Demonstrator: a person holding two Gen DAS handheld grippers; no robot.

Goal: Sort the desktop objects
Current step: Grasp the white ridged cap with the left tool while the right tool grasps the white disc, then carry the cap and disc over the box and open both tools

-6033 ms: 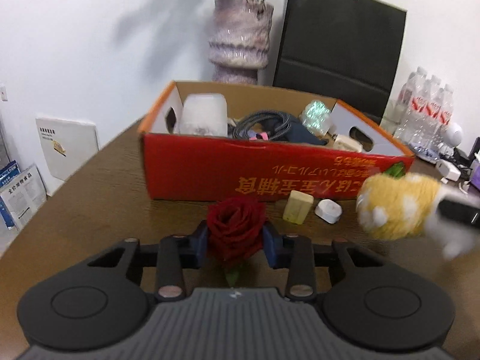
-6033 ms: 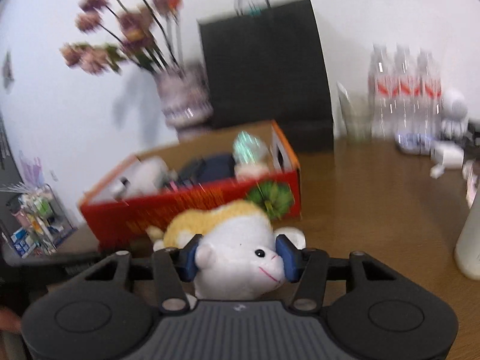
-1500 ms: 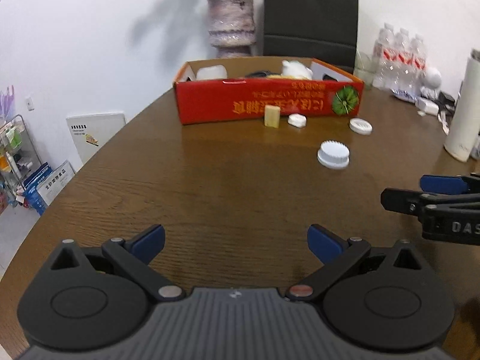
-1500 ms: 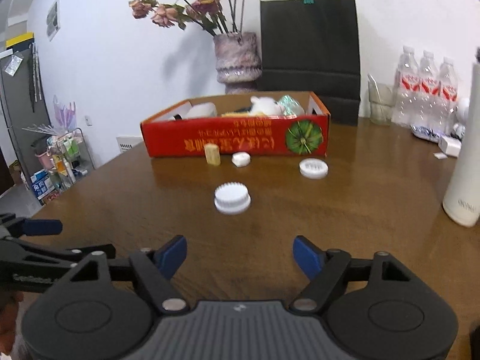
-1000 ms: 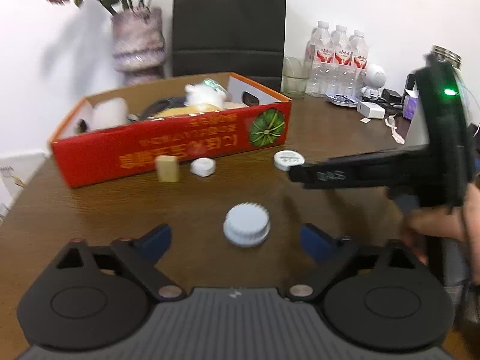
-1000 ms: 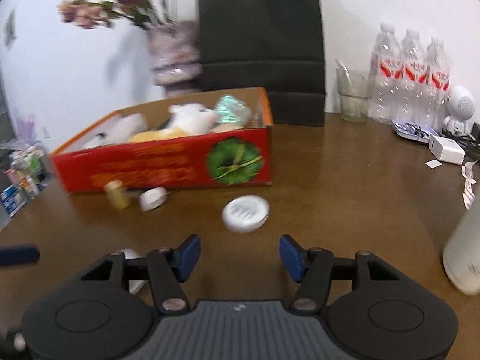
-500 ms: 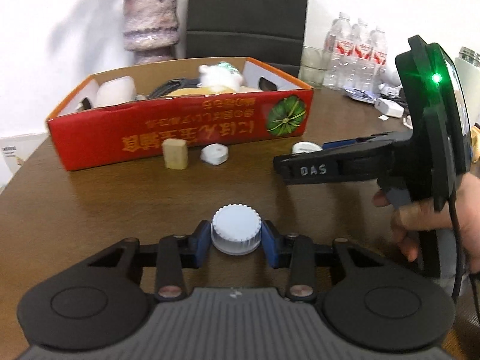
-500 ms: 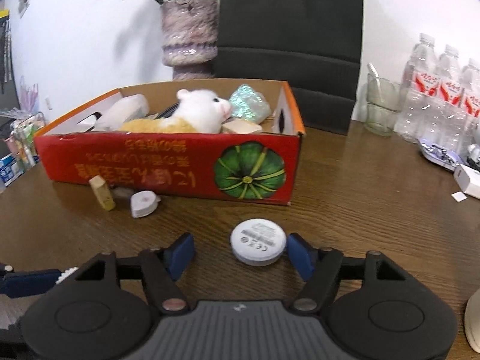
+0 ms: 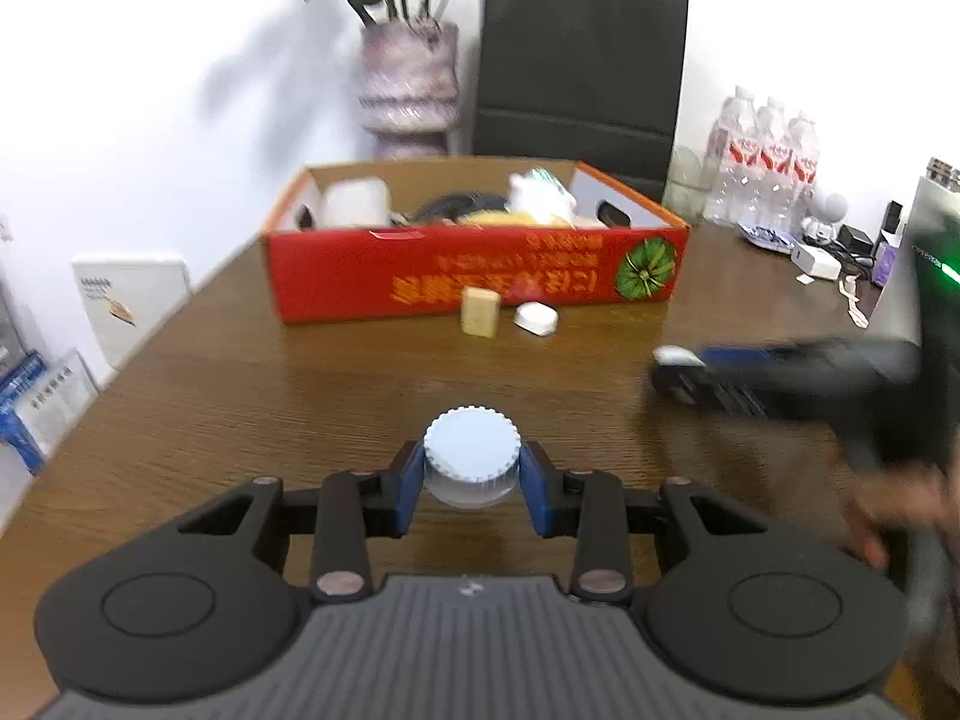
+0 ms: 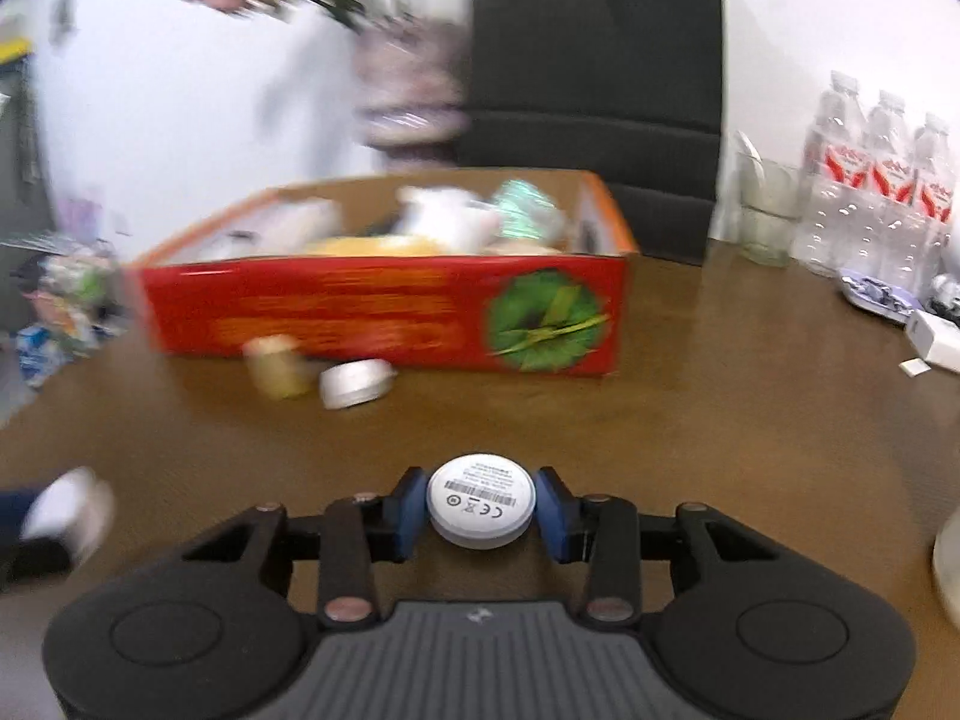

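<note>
My left gripper [image 9: 472, 480] is shut on a white ribbed round cap [image 9: 471, 461] and holds it above the brown table. My right gripper [image 10: 480, 510] is shut on a flat white disc with a printed label [image 10: 480, 501], also lifted off the table. The right gripper shows blurred at the right of the left wrist view [image 9: 678, 369]. The red cardboard box [image 9: 474, 282] stands ahead in both views [image 10: 384, 315], holding a white plush toy [image 9: 537, 195], cables and other items. A small beige block [image 9: 479, 312] and a small white piece [image 9: 535, 318] lie in front of the box.
A vase of flowers [image 9: 411, 84] and a black paper bag [image 9: 579, 72] stand behind the box. Water bottles [image 10: 876, 186], a glass [image 10: 765, 210] and a white charger [image 10: 933, 333] are at the right. A white bottle's edge [image 10: 948, 564] is at the far right.
My right gripper has closed on the flat white disc and lifted it. My left gripper has raised the ribbed cap off the table. Both views are motion-blurred.
</note>
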